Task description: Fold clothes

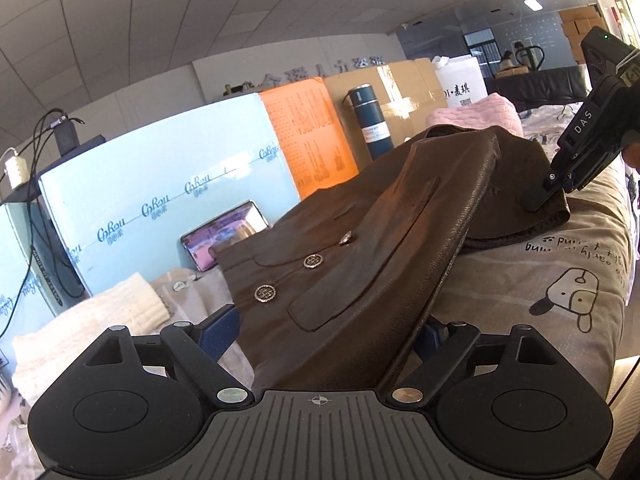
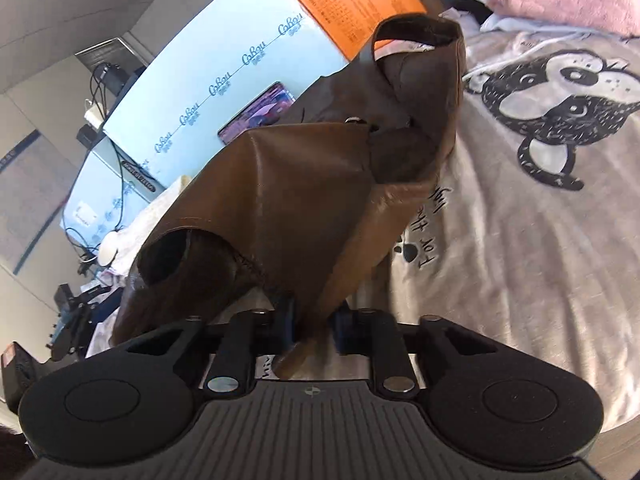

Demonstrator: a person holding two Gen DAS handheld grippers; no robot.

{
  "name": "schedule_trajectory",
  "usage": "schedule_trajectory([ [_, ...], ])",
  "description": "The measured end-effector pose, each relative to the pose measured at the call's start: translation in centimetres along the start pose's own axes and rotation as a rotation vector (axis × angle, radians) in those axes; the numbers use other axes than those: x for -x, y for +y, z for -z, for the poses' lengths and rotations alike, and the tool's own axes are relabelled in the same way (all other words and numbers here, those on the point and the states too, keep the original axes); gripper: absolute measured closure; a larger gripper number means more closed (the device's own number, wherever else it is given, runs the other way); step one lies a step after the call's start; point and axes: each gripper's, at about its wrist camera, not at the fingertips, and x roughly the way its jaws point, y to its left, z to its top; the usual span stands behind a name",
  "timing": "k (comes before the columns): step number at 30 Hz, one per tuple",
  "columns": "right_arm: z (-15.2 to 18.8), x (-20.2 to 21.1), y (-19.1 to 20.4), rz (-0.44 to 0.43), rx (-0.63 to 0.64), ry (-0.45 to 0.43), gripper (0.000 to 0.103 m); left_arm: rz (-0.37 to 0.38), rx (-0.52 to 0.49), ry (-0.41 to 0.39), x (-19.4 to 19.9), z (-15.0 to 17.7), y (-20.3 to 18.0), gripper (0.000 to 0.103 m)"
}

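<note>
A brown leather jacket (image 1: 384, 232) with three metal buttons (image 1: 312, 261) lies across the bed, its near part lifted. My left gripper (image 1: 328, 332) has its fingers spread wide on either side of the jacket's lower edge, which runs between them. My right gripper (image 2: 310, 320) is shut on a fold of the same jacket (image 2: 304, 200) and holds it up, with a sleeve opening hanging at the left. The right gripper also shows in the left wrist view (image 1: 556, 188), at the jacket's far end.
The bed carries a grey cartoon-dog blanket (image 2: 540, 220), a pink towel (image 1: 476, 114) and a cream knit (image 1: 92, 324). Light-blue and orange boxes (image 1: 168, 196), a phone (image 1: 224, 236) and a dark flask (image 1: 370, 122) stand along the far side.
</note>
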Motion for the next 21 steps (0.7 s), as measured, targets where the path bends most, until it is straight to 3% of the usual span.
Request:
schedule_trajectory([
  [3,-0.6,1.6,-0.3,-0.019,0.028,-0.072,0.097,0.019,0.003,-0.005,0.3,-0.1,0.4,0.029],
  [5,-1.3,3.4,-0.4,-0.034,0.053,-0.155,0.098,0.033,0.002,-0.008,0.3,-0.2,0.6,0.047],
  [10,-3.7,8.5,-1.5,0.06,0.101,-0.377,0.098,0.045,-0.002,-0.025,0.5,-0.6,0.9,0.052],
  [12,-4.5,9.8,-2.7,0.083,0.084,-0.424,0.098,0.079,0.016,-0.044,0.9,-0.9,1.1,0.052],
  [15,-5.1,10.4,-4.4,0.126,0.065,-0.42,0.098,0.15,0.028,-0.025,1.4,-1.1,1.0,0.05],
  [19,-4.5,10.1,-7.4,0.15,-0.021,-0.316,0.096,0.297,0.091,0.071,1.9,-0.6,1.3,0.049],
  [21,-3.5,10.3,-8.4,0.186,-0.049,-0.289,0.087,0.352,0.117,0.085,2.2,-0.5,1.8,0.046],
])
